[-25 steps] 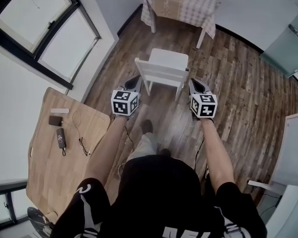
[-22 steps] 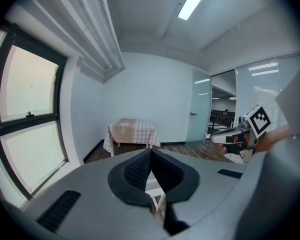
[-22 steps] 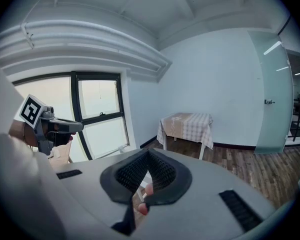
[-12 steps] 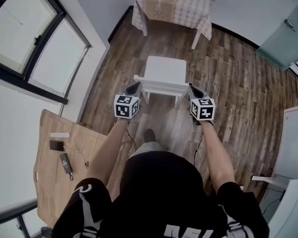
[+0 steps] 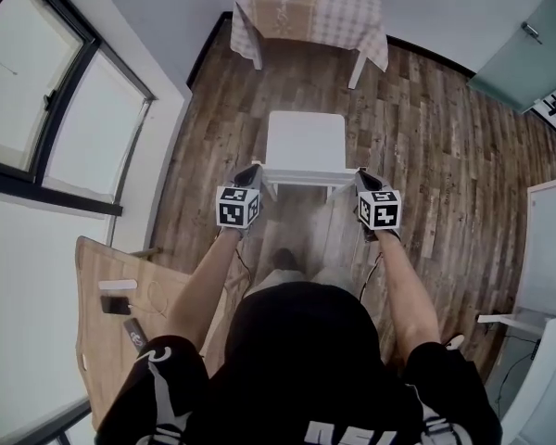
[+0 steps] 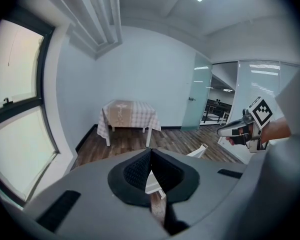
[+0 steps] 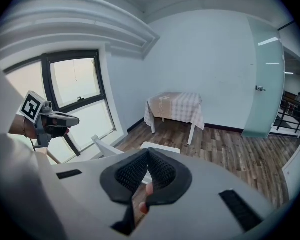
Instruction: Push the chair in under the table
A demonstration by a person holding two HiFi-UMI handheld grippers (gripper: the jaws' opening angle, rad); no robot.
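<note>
Plank floor (image 5: 435, 156): left gripper (image 5: 248, 172) and right gripper (image 5: 363, 180), both shut and empty, have come up to the white chair (image 5: 304, 142) back's corners. Chair sits well short of the table (image 5: 310, 3), so the push looks about to begin.

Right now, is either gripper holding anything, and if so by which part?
Nothing is held. The left gripper and the right gripper both have their jaws shut and empty, one near each back corner of the white chair.
</note>
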